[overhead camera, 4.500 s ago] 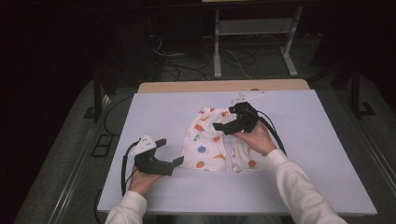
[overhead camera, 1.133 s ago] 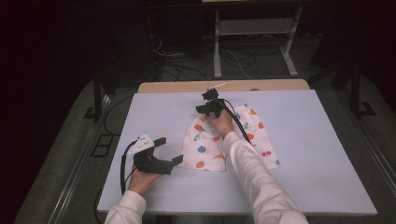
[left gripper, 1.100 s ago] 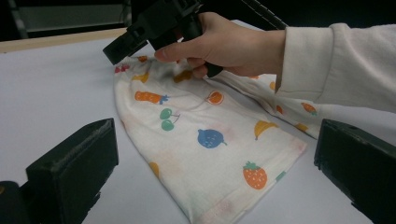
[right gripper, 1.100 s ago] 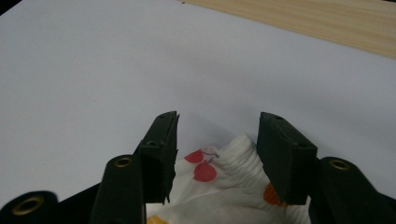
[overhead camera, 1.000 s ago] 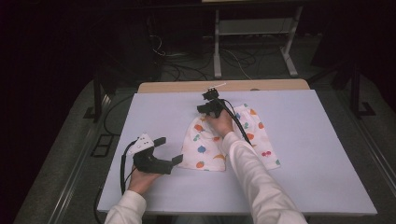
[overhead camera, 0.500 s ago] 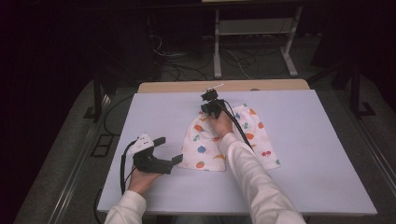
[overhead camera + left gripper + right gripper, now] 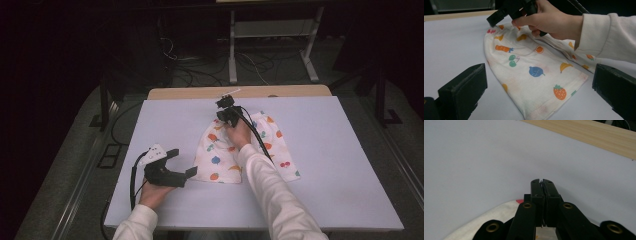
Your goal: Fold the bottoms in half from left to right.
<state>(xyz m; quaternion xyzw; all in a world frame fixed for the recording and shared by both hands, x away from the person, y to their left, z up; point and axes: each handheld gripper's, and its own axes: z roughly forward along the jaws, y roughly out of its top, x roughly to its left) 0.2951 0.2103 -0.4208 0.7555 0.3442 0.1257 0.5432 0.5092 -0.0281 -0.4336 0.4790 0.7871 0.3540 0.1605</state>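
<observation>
One white cotton garment printed with coloured fruit lies flat at the centre of the pale lilac worktop. At its upper edge the right gripper has just been closing and now pinches the fabric. The left gripper, lower left, stands spread, just beside the hem.

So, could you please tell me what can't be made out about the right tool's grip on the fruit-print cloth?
- High view: the right tool's tips are too small to read.
- Right gripper view: the jaws meet over the fruit-print cloth, hiding any pinched fabric.
- Left gripper view: the hand covers the far edge.
</observation>
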